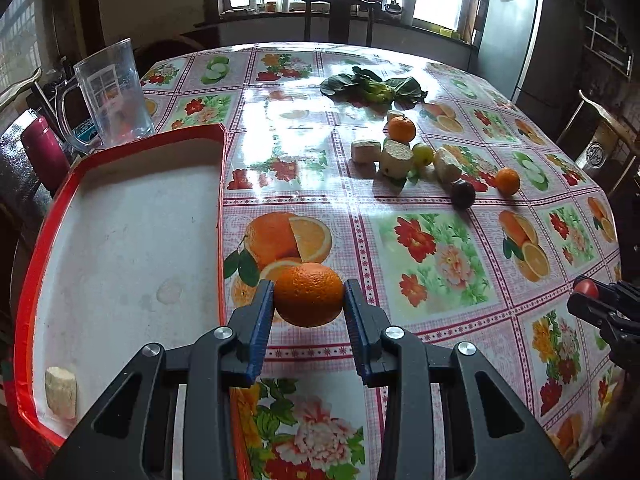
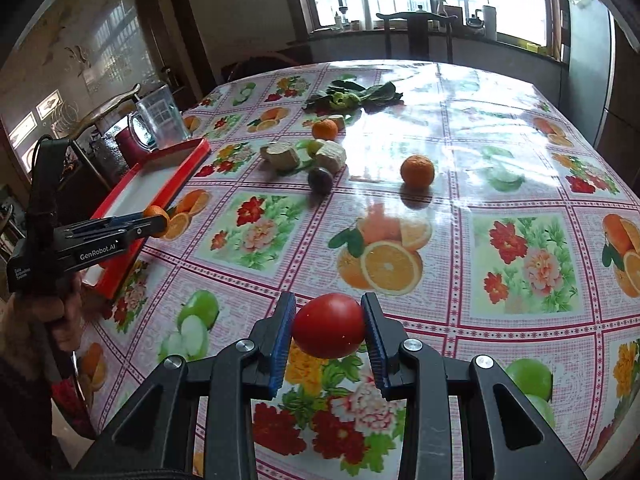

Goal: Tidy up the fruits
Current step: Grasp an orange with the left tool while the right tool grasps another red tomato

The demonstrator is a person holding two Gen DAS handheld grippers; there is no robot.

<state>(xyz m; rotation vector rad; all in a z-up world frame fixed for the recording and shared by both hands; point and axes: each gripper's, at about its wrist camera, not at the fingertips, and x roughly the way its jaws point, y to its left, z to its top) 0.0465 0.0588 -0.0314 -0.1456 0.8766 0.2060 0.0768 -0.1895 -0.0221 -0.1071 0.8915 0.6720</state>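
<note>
My left gripper (image 1: 309,295) is shut on an orange (image 1: 309,294) and holds it above the tablecloth, just right of the red-rimmed white tray (image 1: 120,232). My right gripper (image 2: 329,326) is shut on a red tomato (image 2: 329,326) above the table's near part. The left gripper also shows in the right wrist view (image 2: 158,218), at the tray's (image 2: 160,176) edge. One pale cut piece (image 1: 60,392) lies in the tray's near corner. Two oranges (image 1: 402,128) (image 1: 507,181), a dark plum-like fruit (image 1: 463,193), a small green fruit (image 1: 423,154) and pale cut chunks (image 1: 396,158) lie mid-table.
A clear plastic jug (image 1: 116,92) and a dark red flask (image 1: 44,152) stand behind the tray. Leafy greens (image 1: 372,86) lie at the far middle. Chairs stand around the table; a fridge (image 1: 508,32) is at the back right.
</note>
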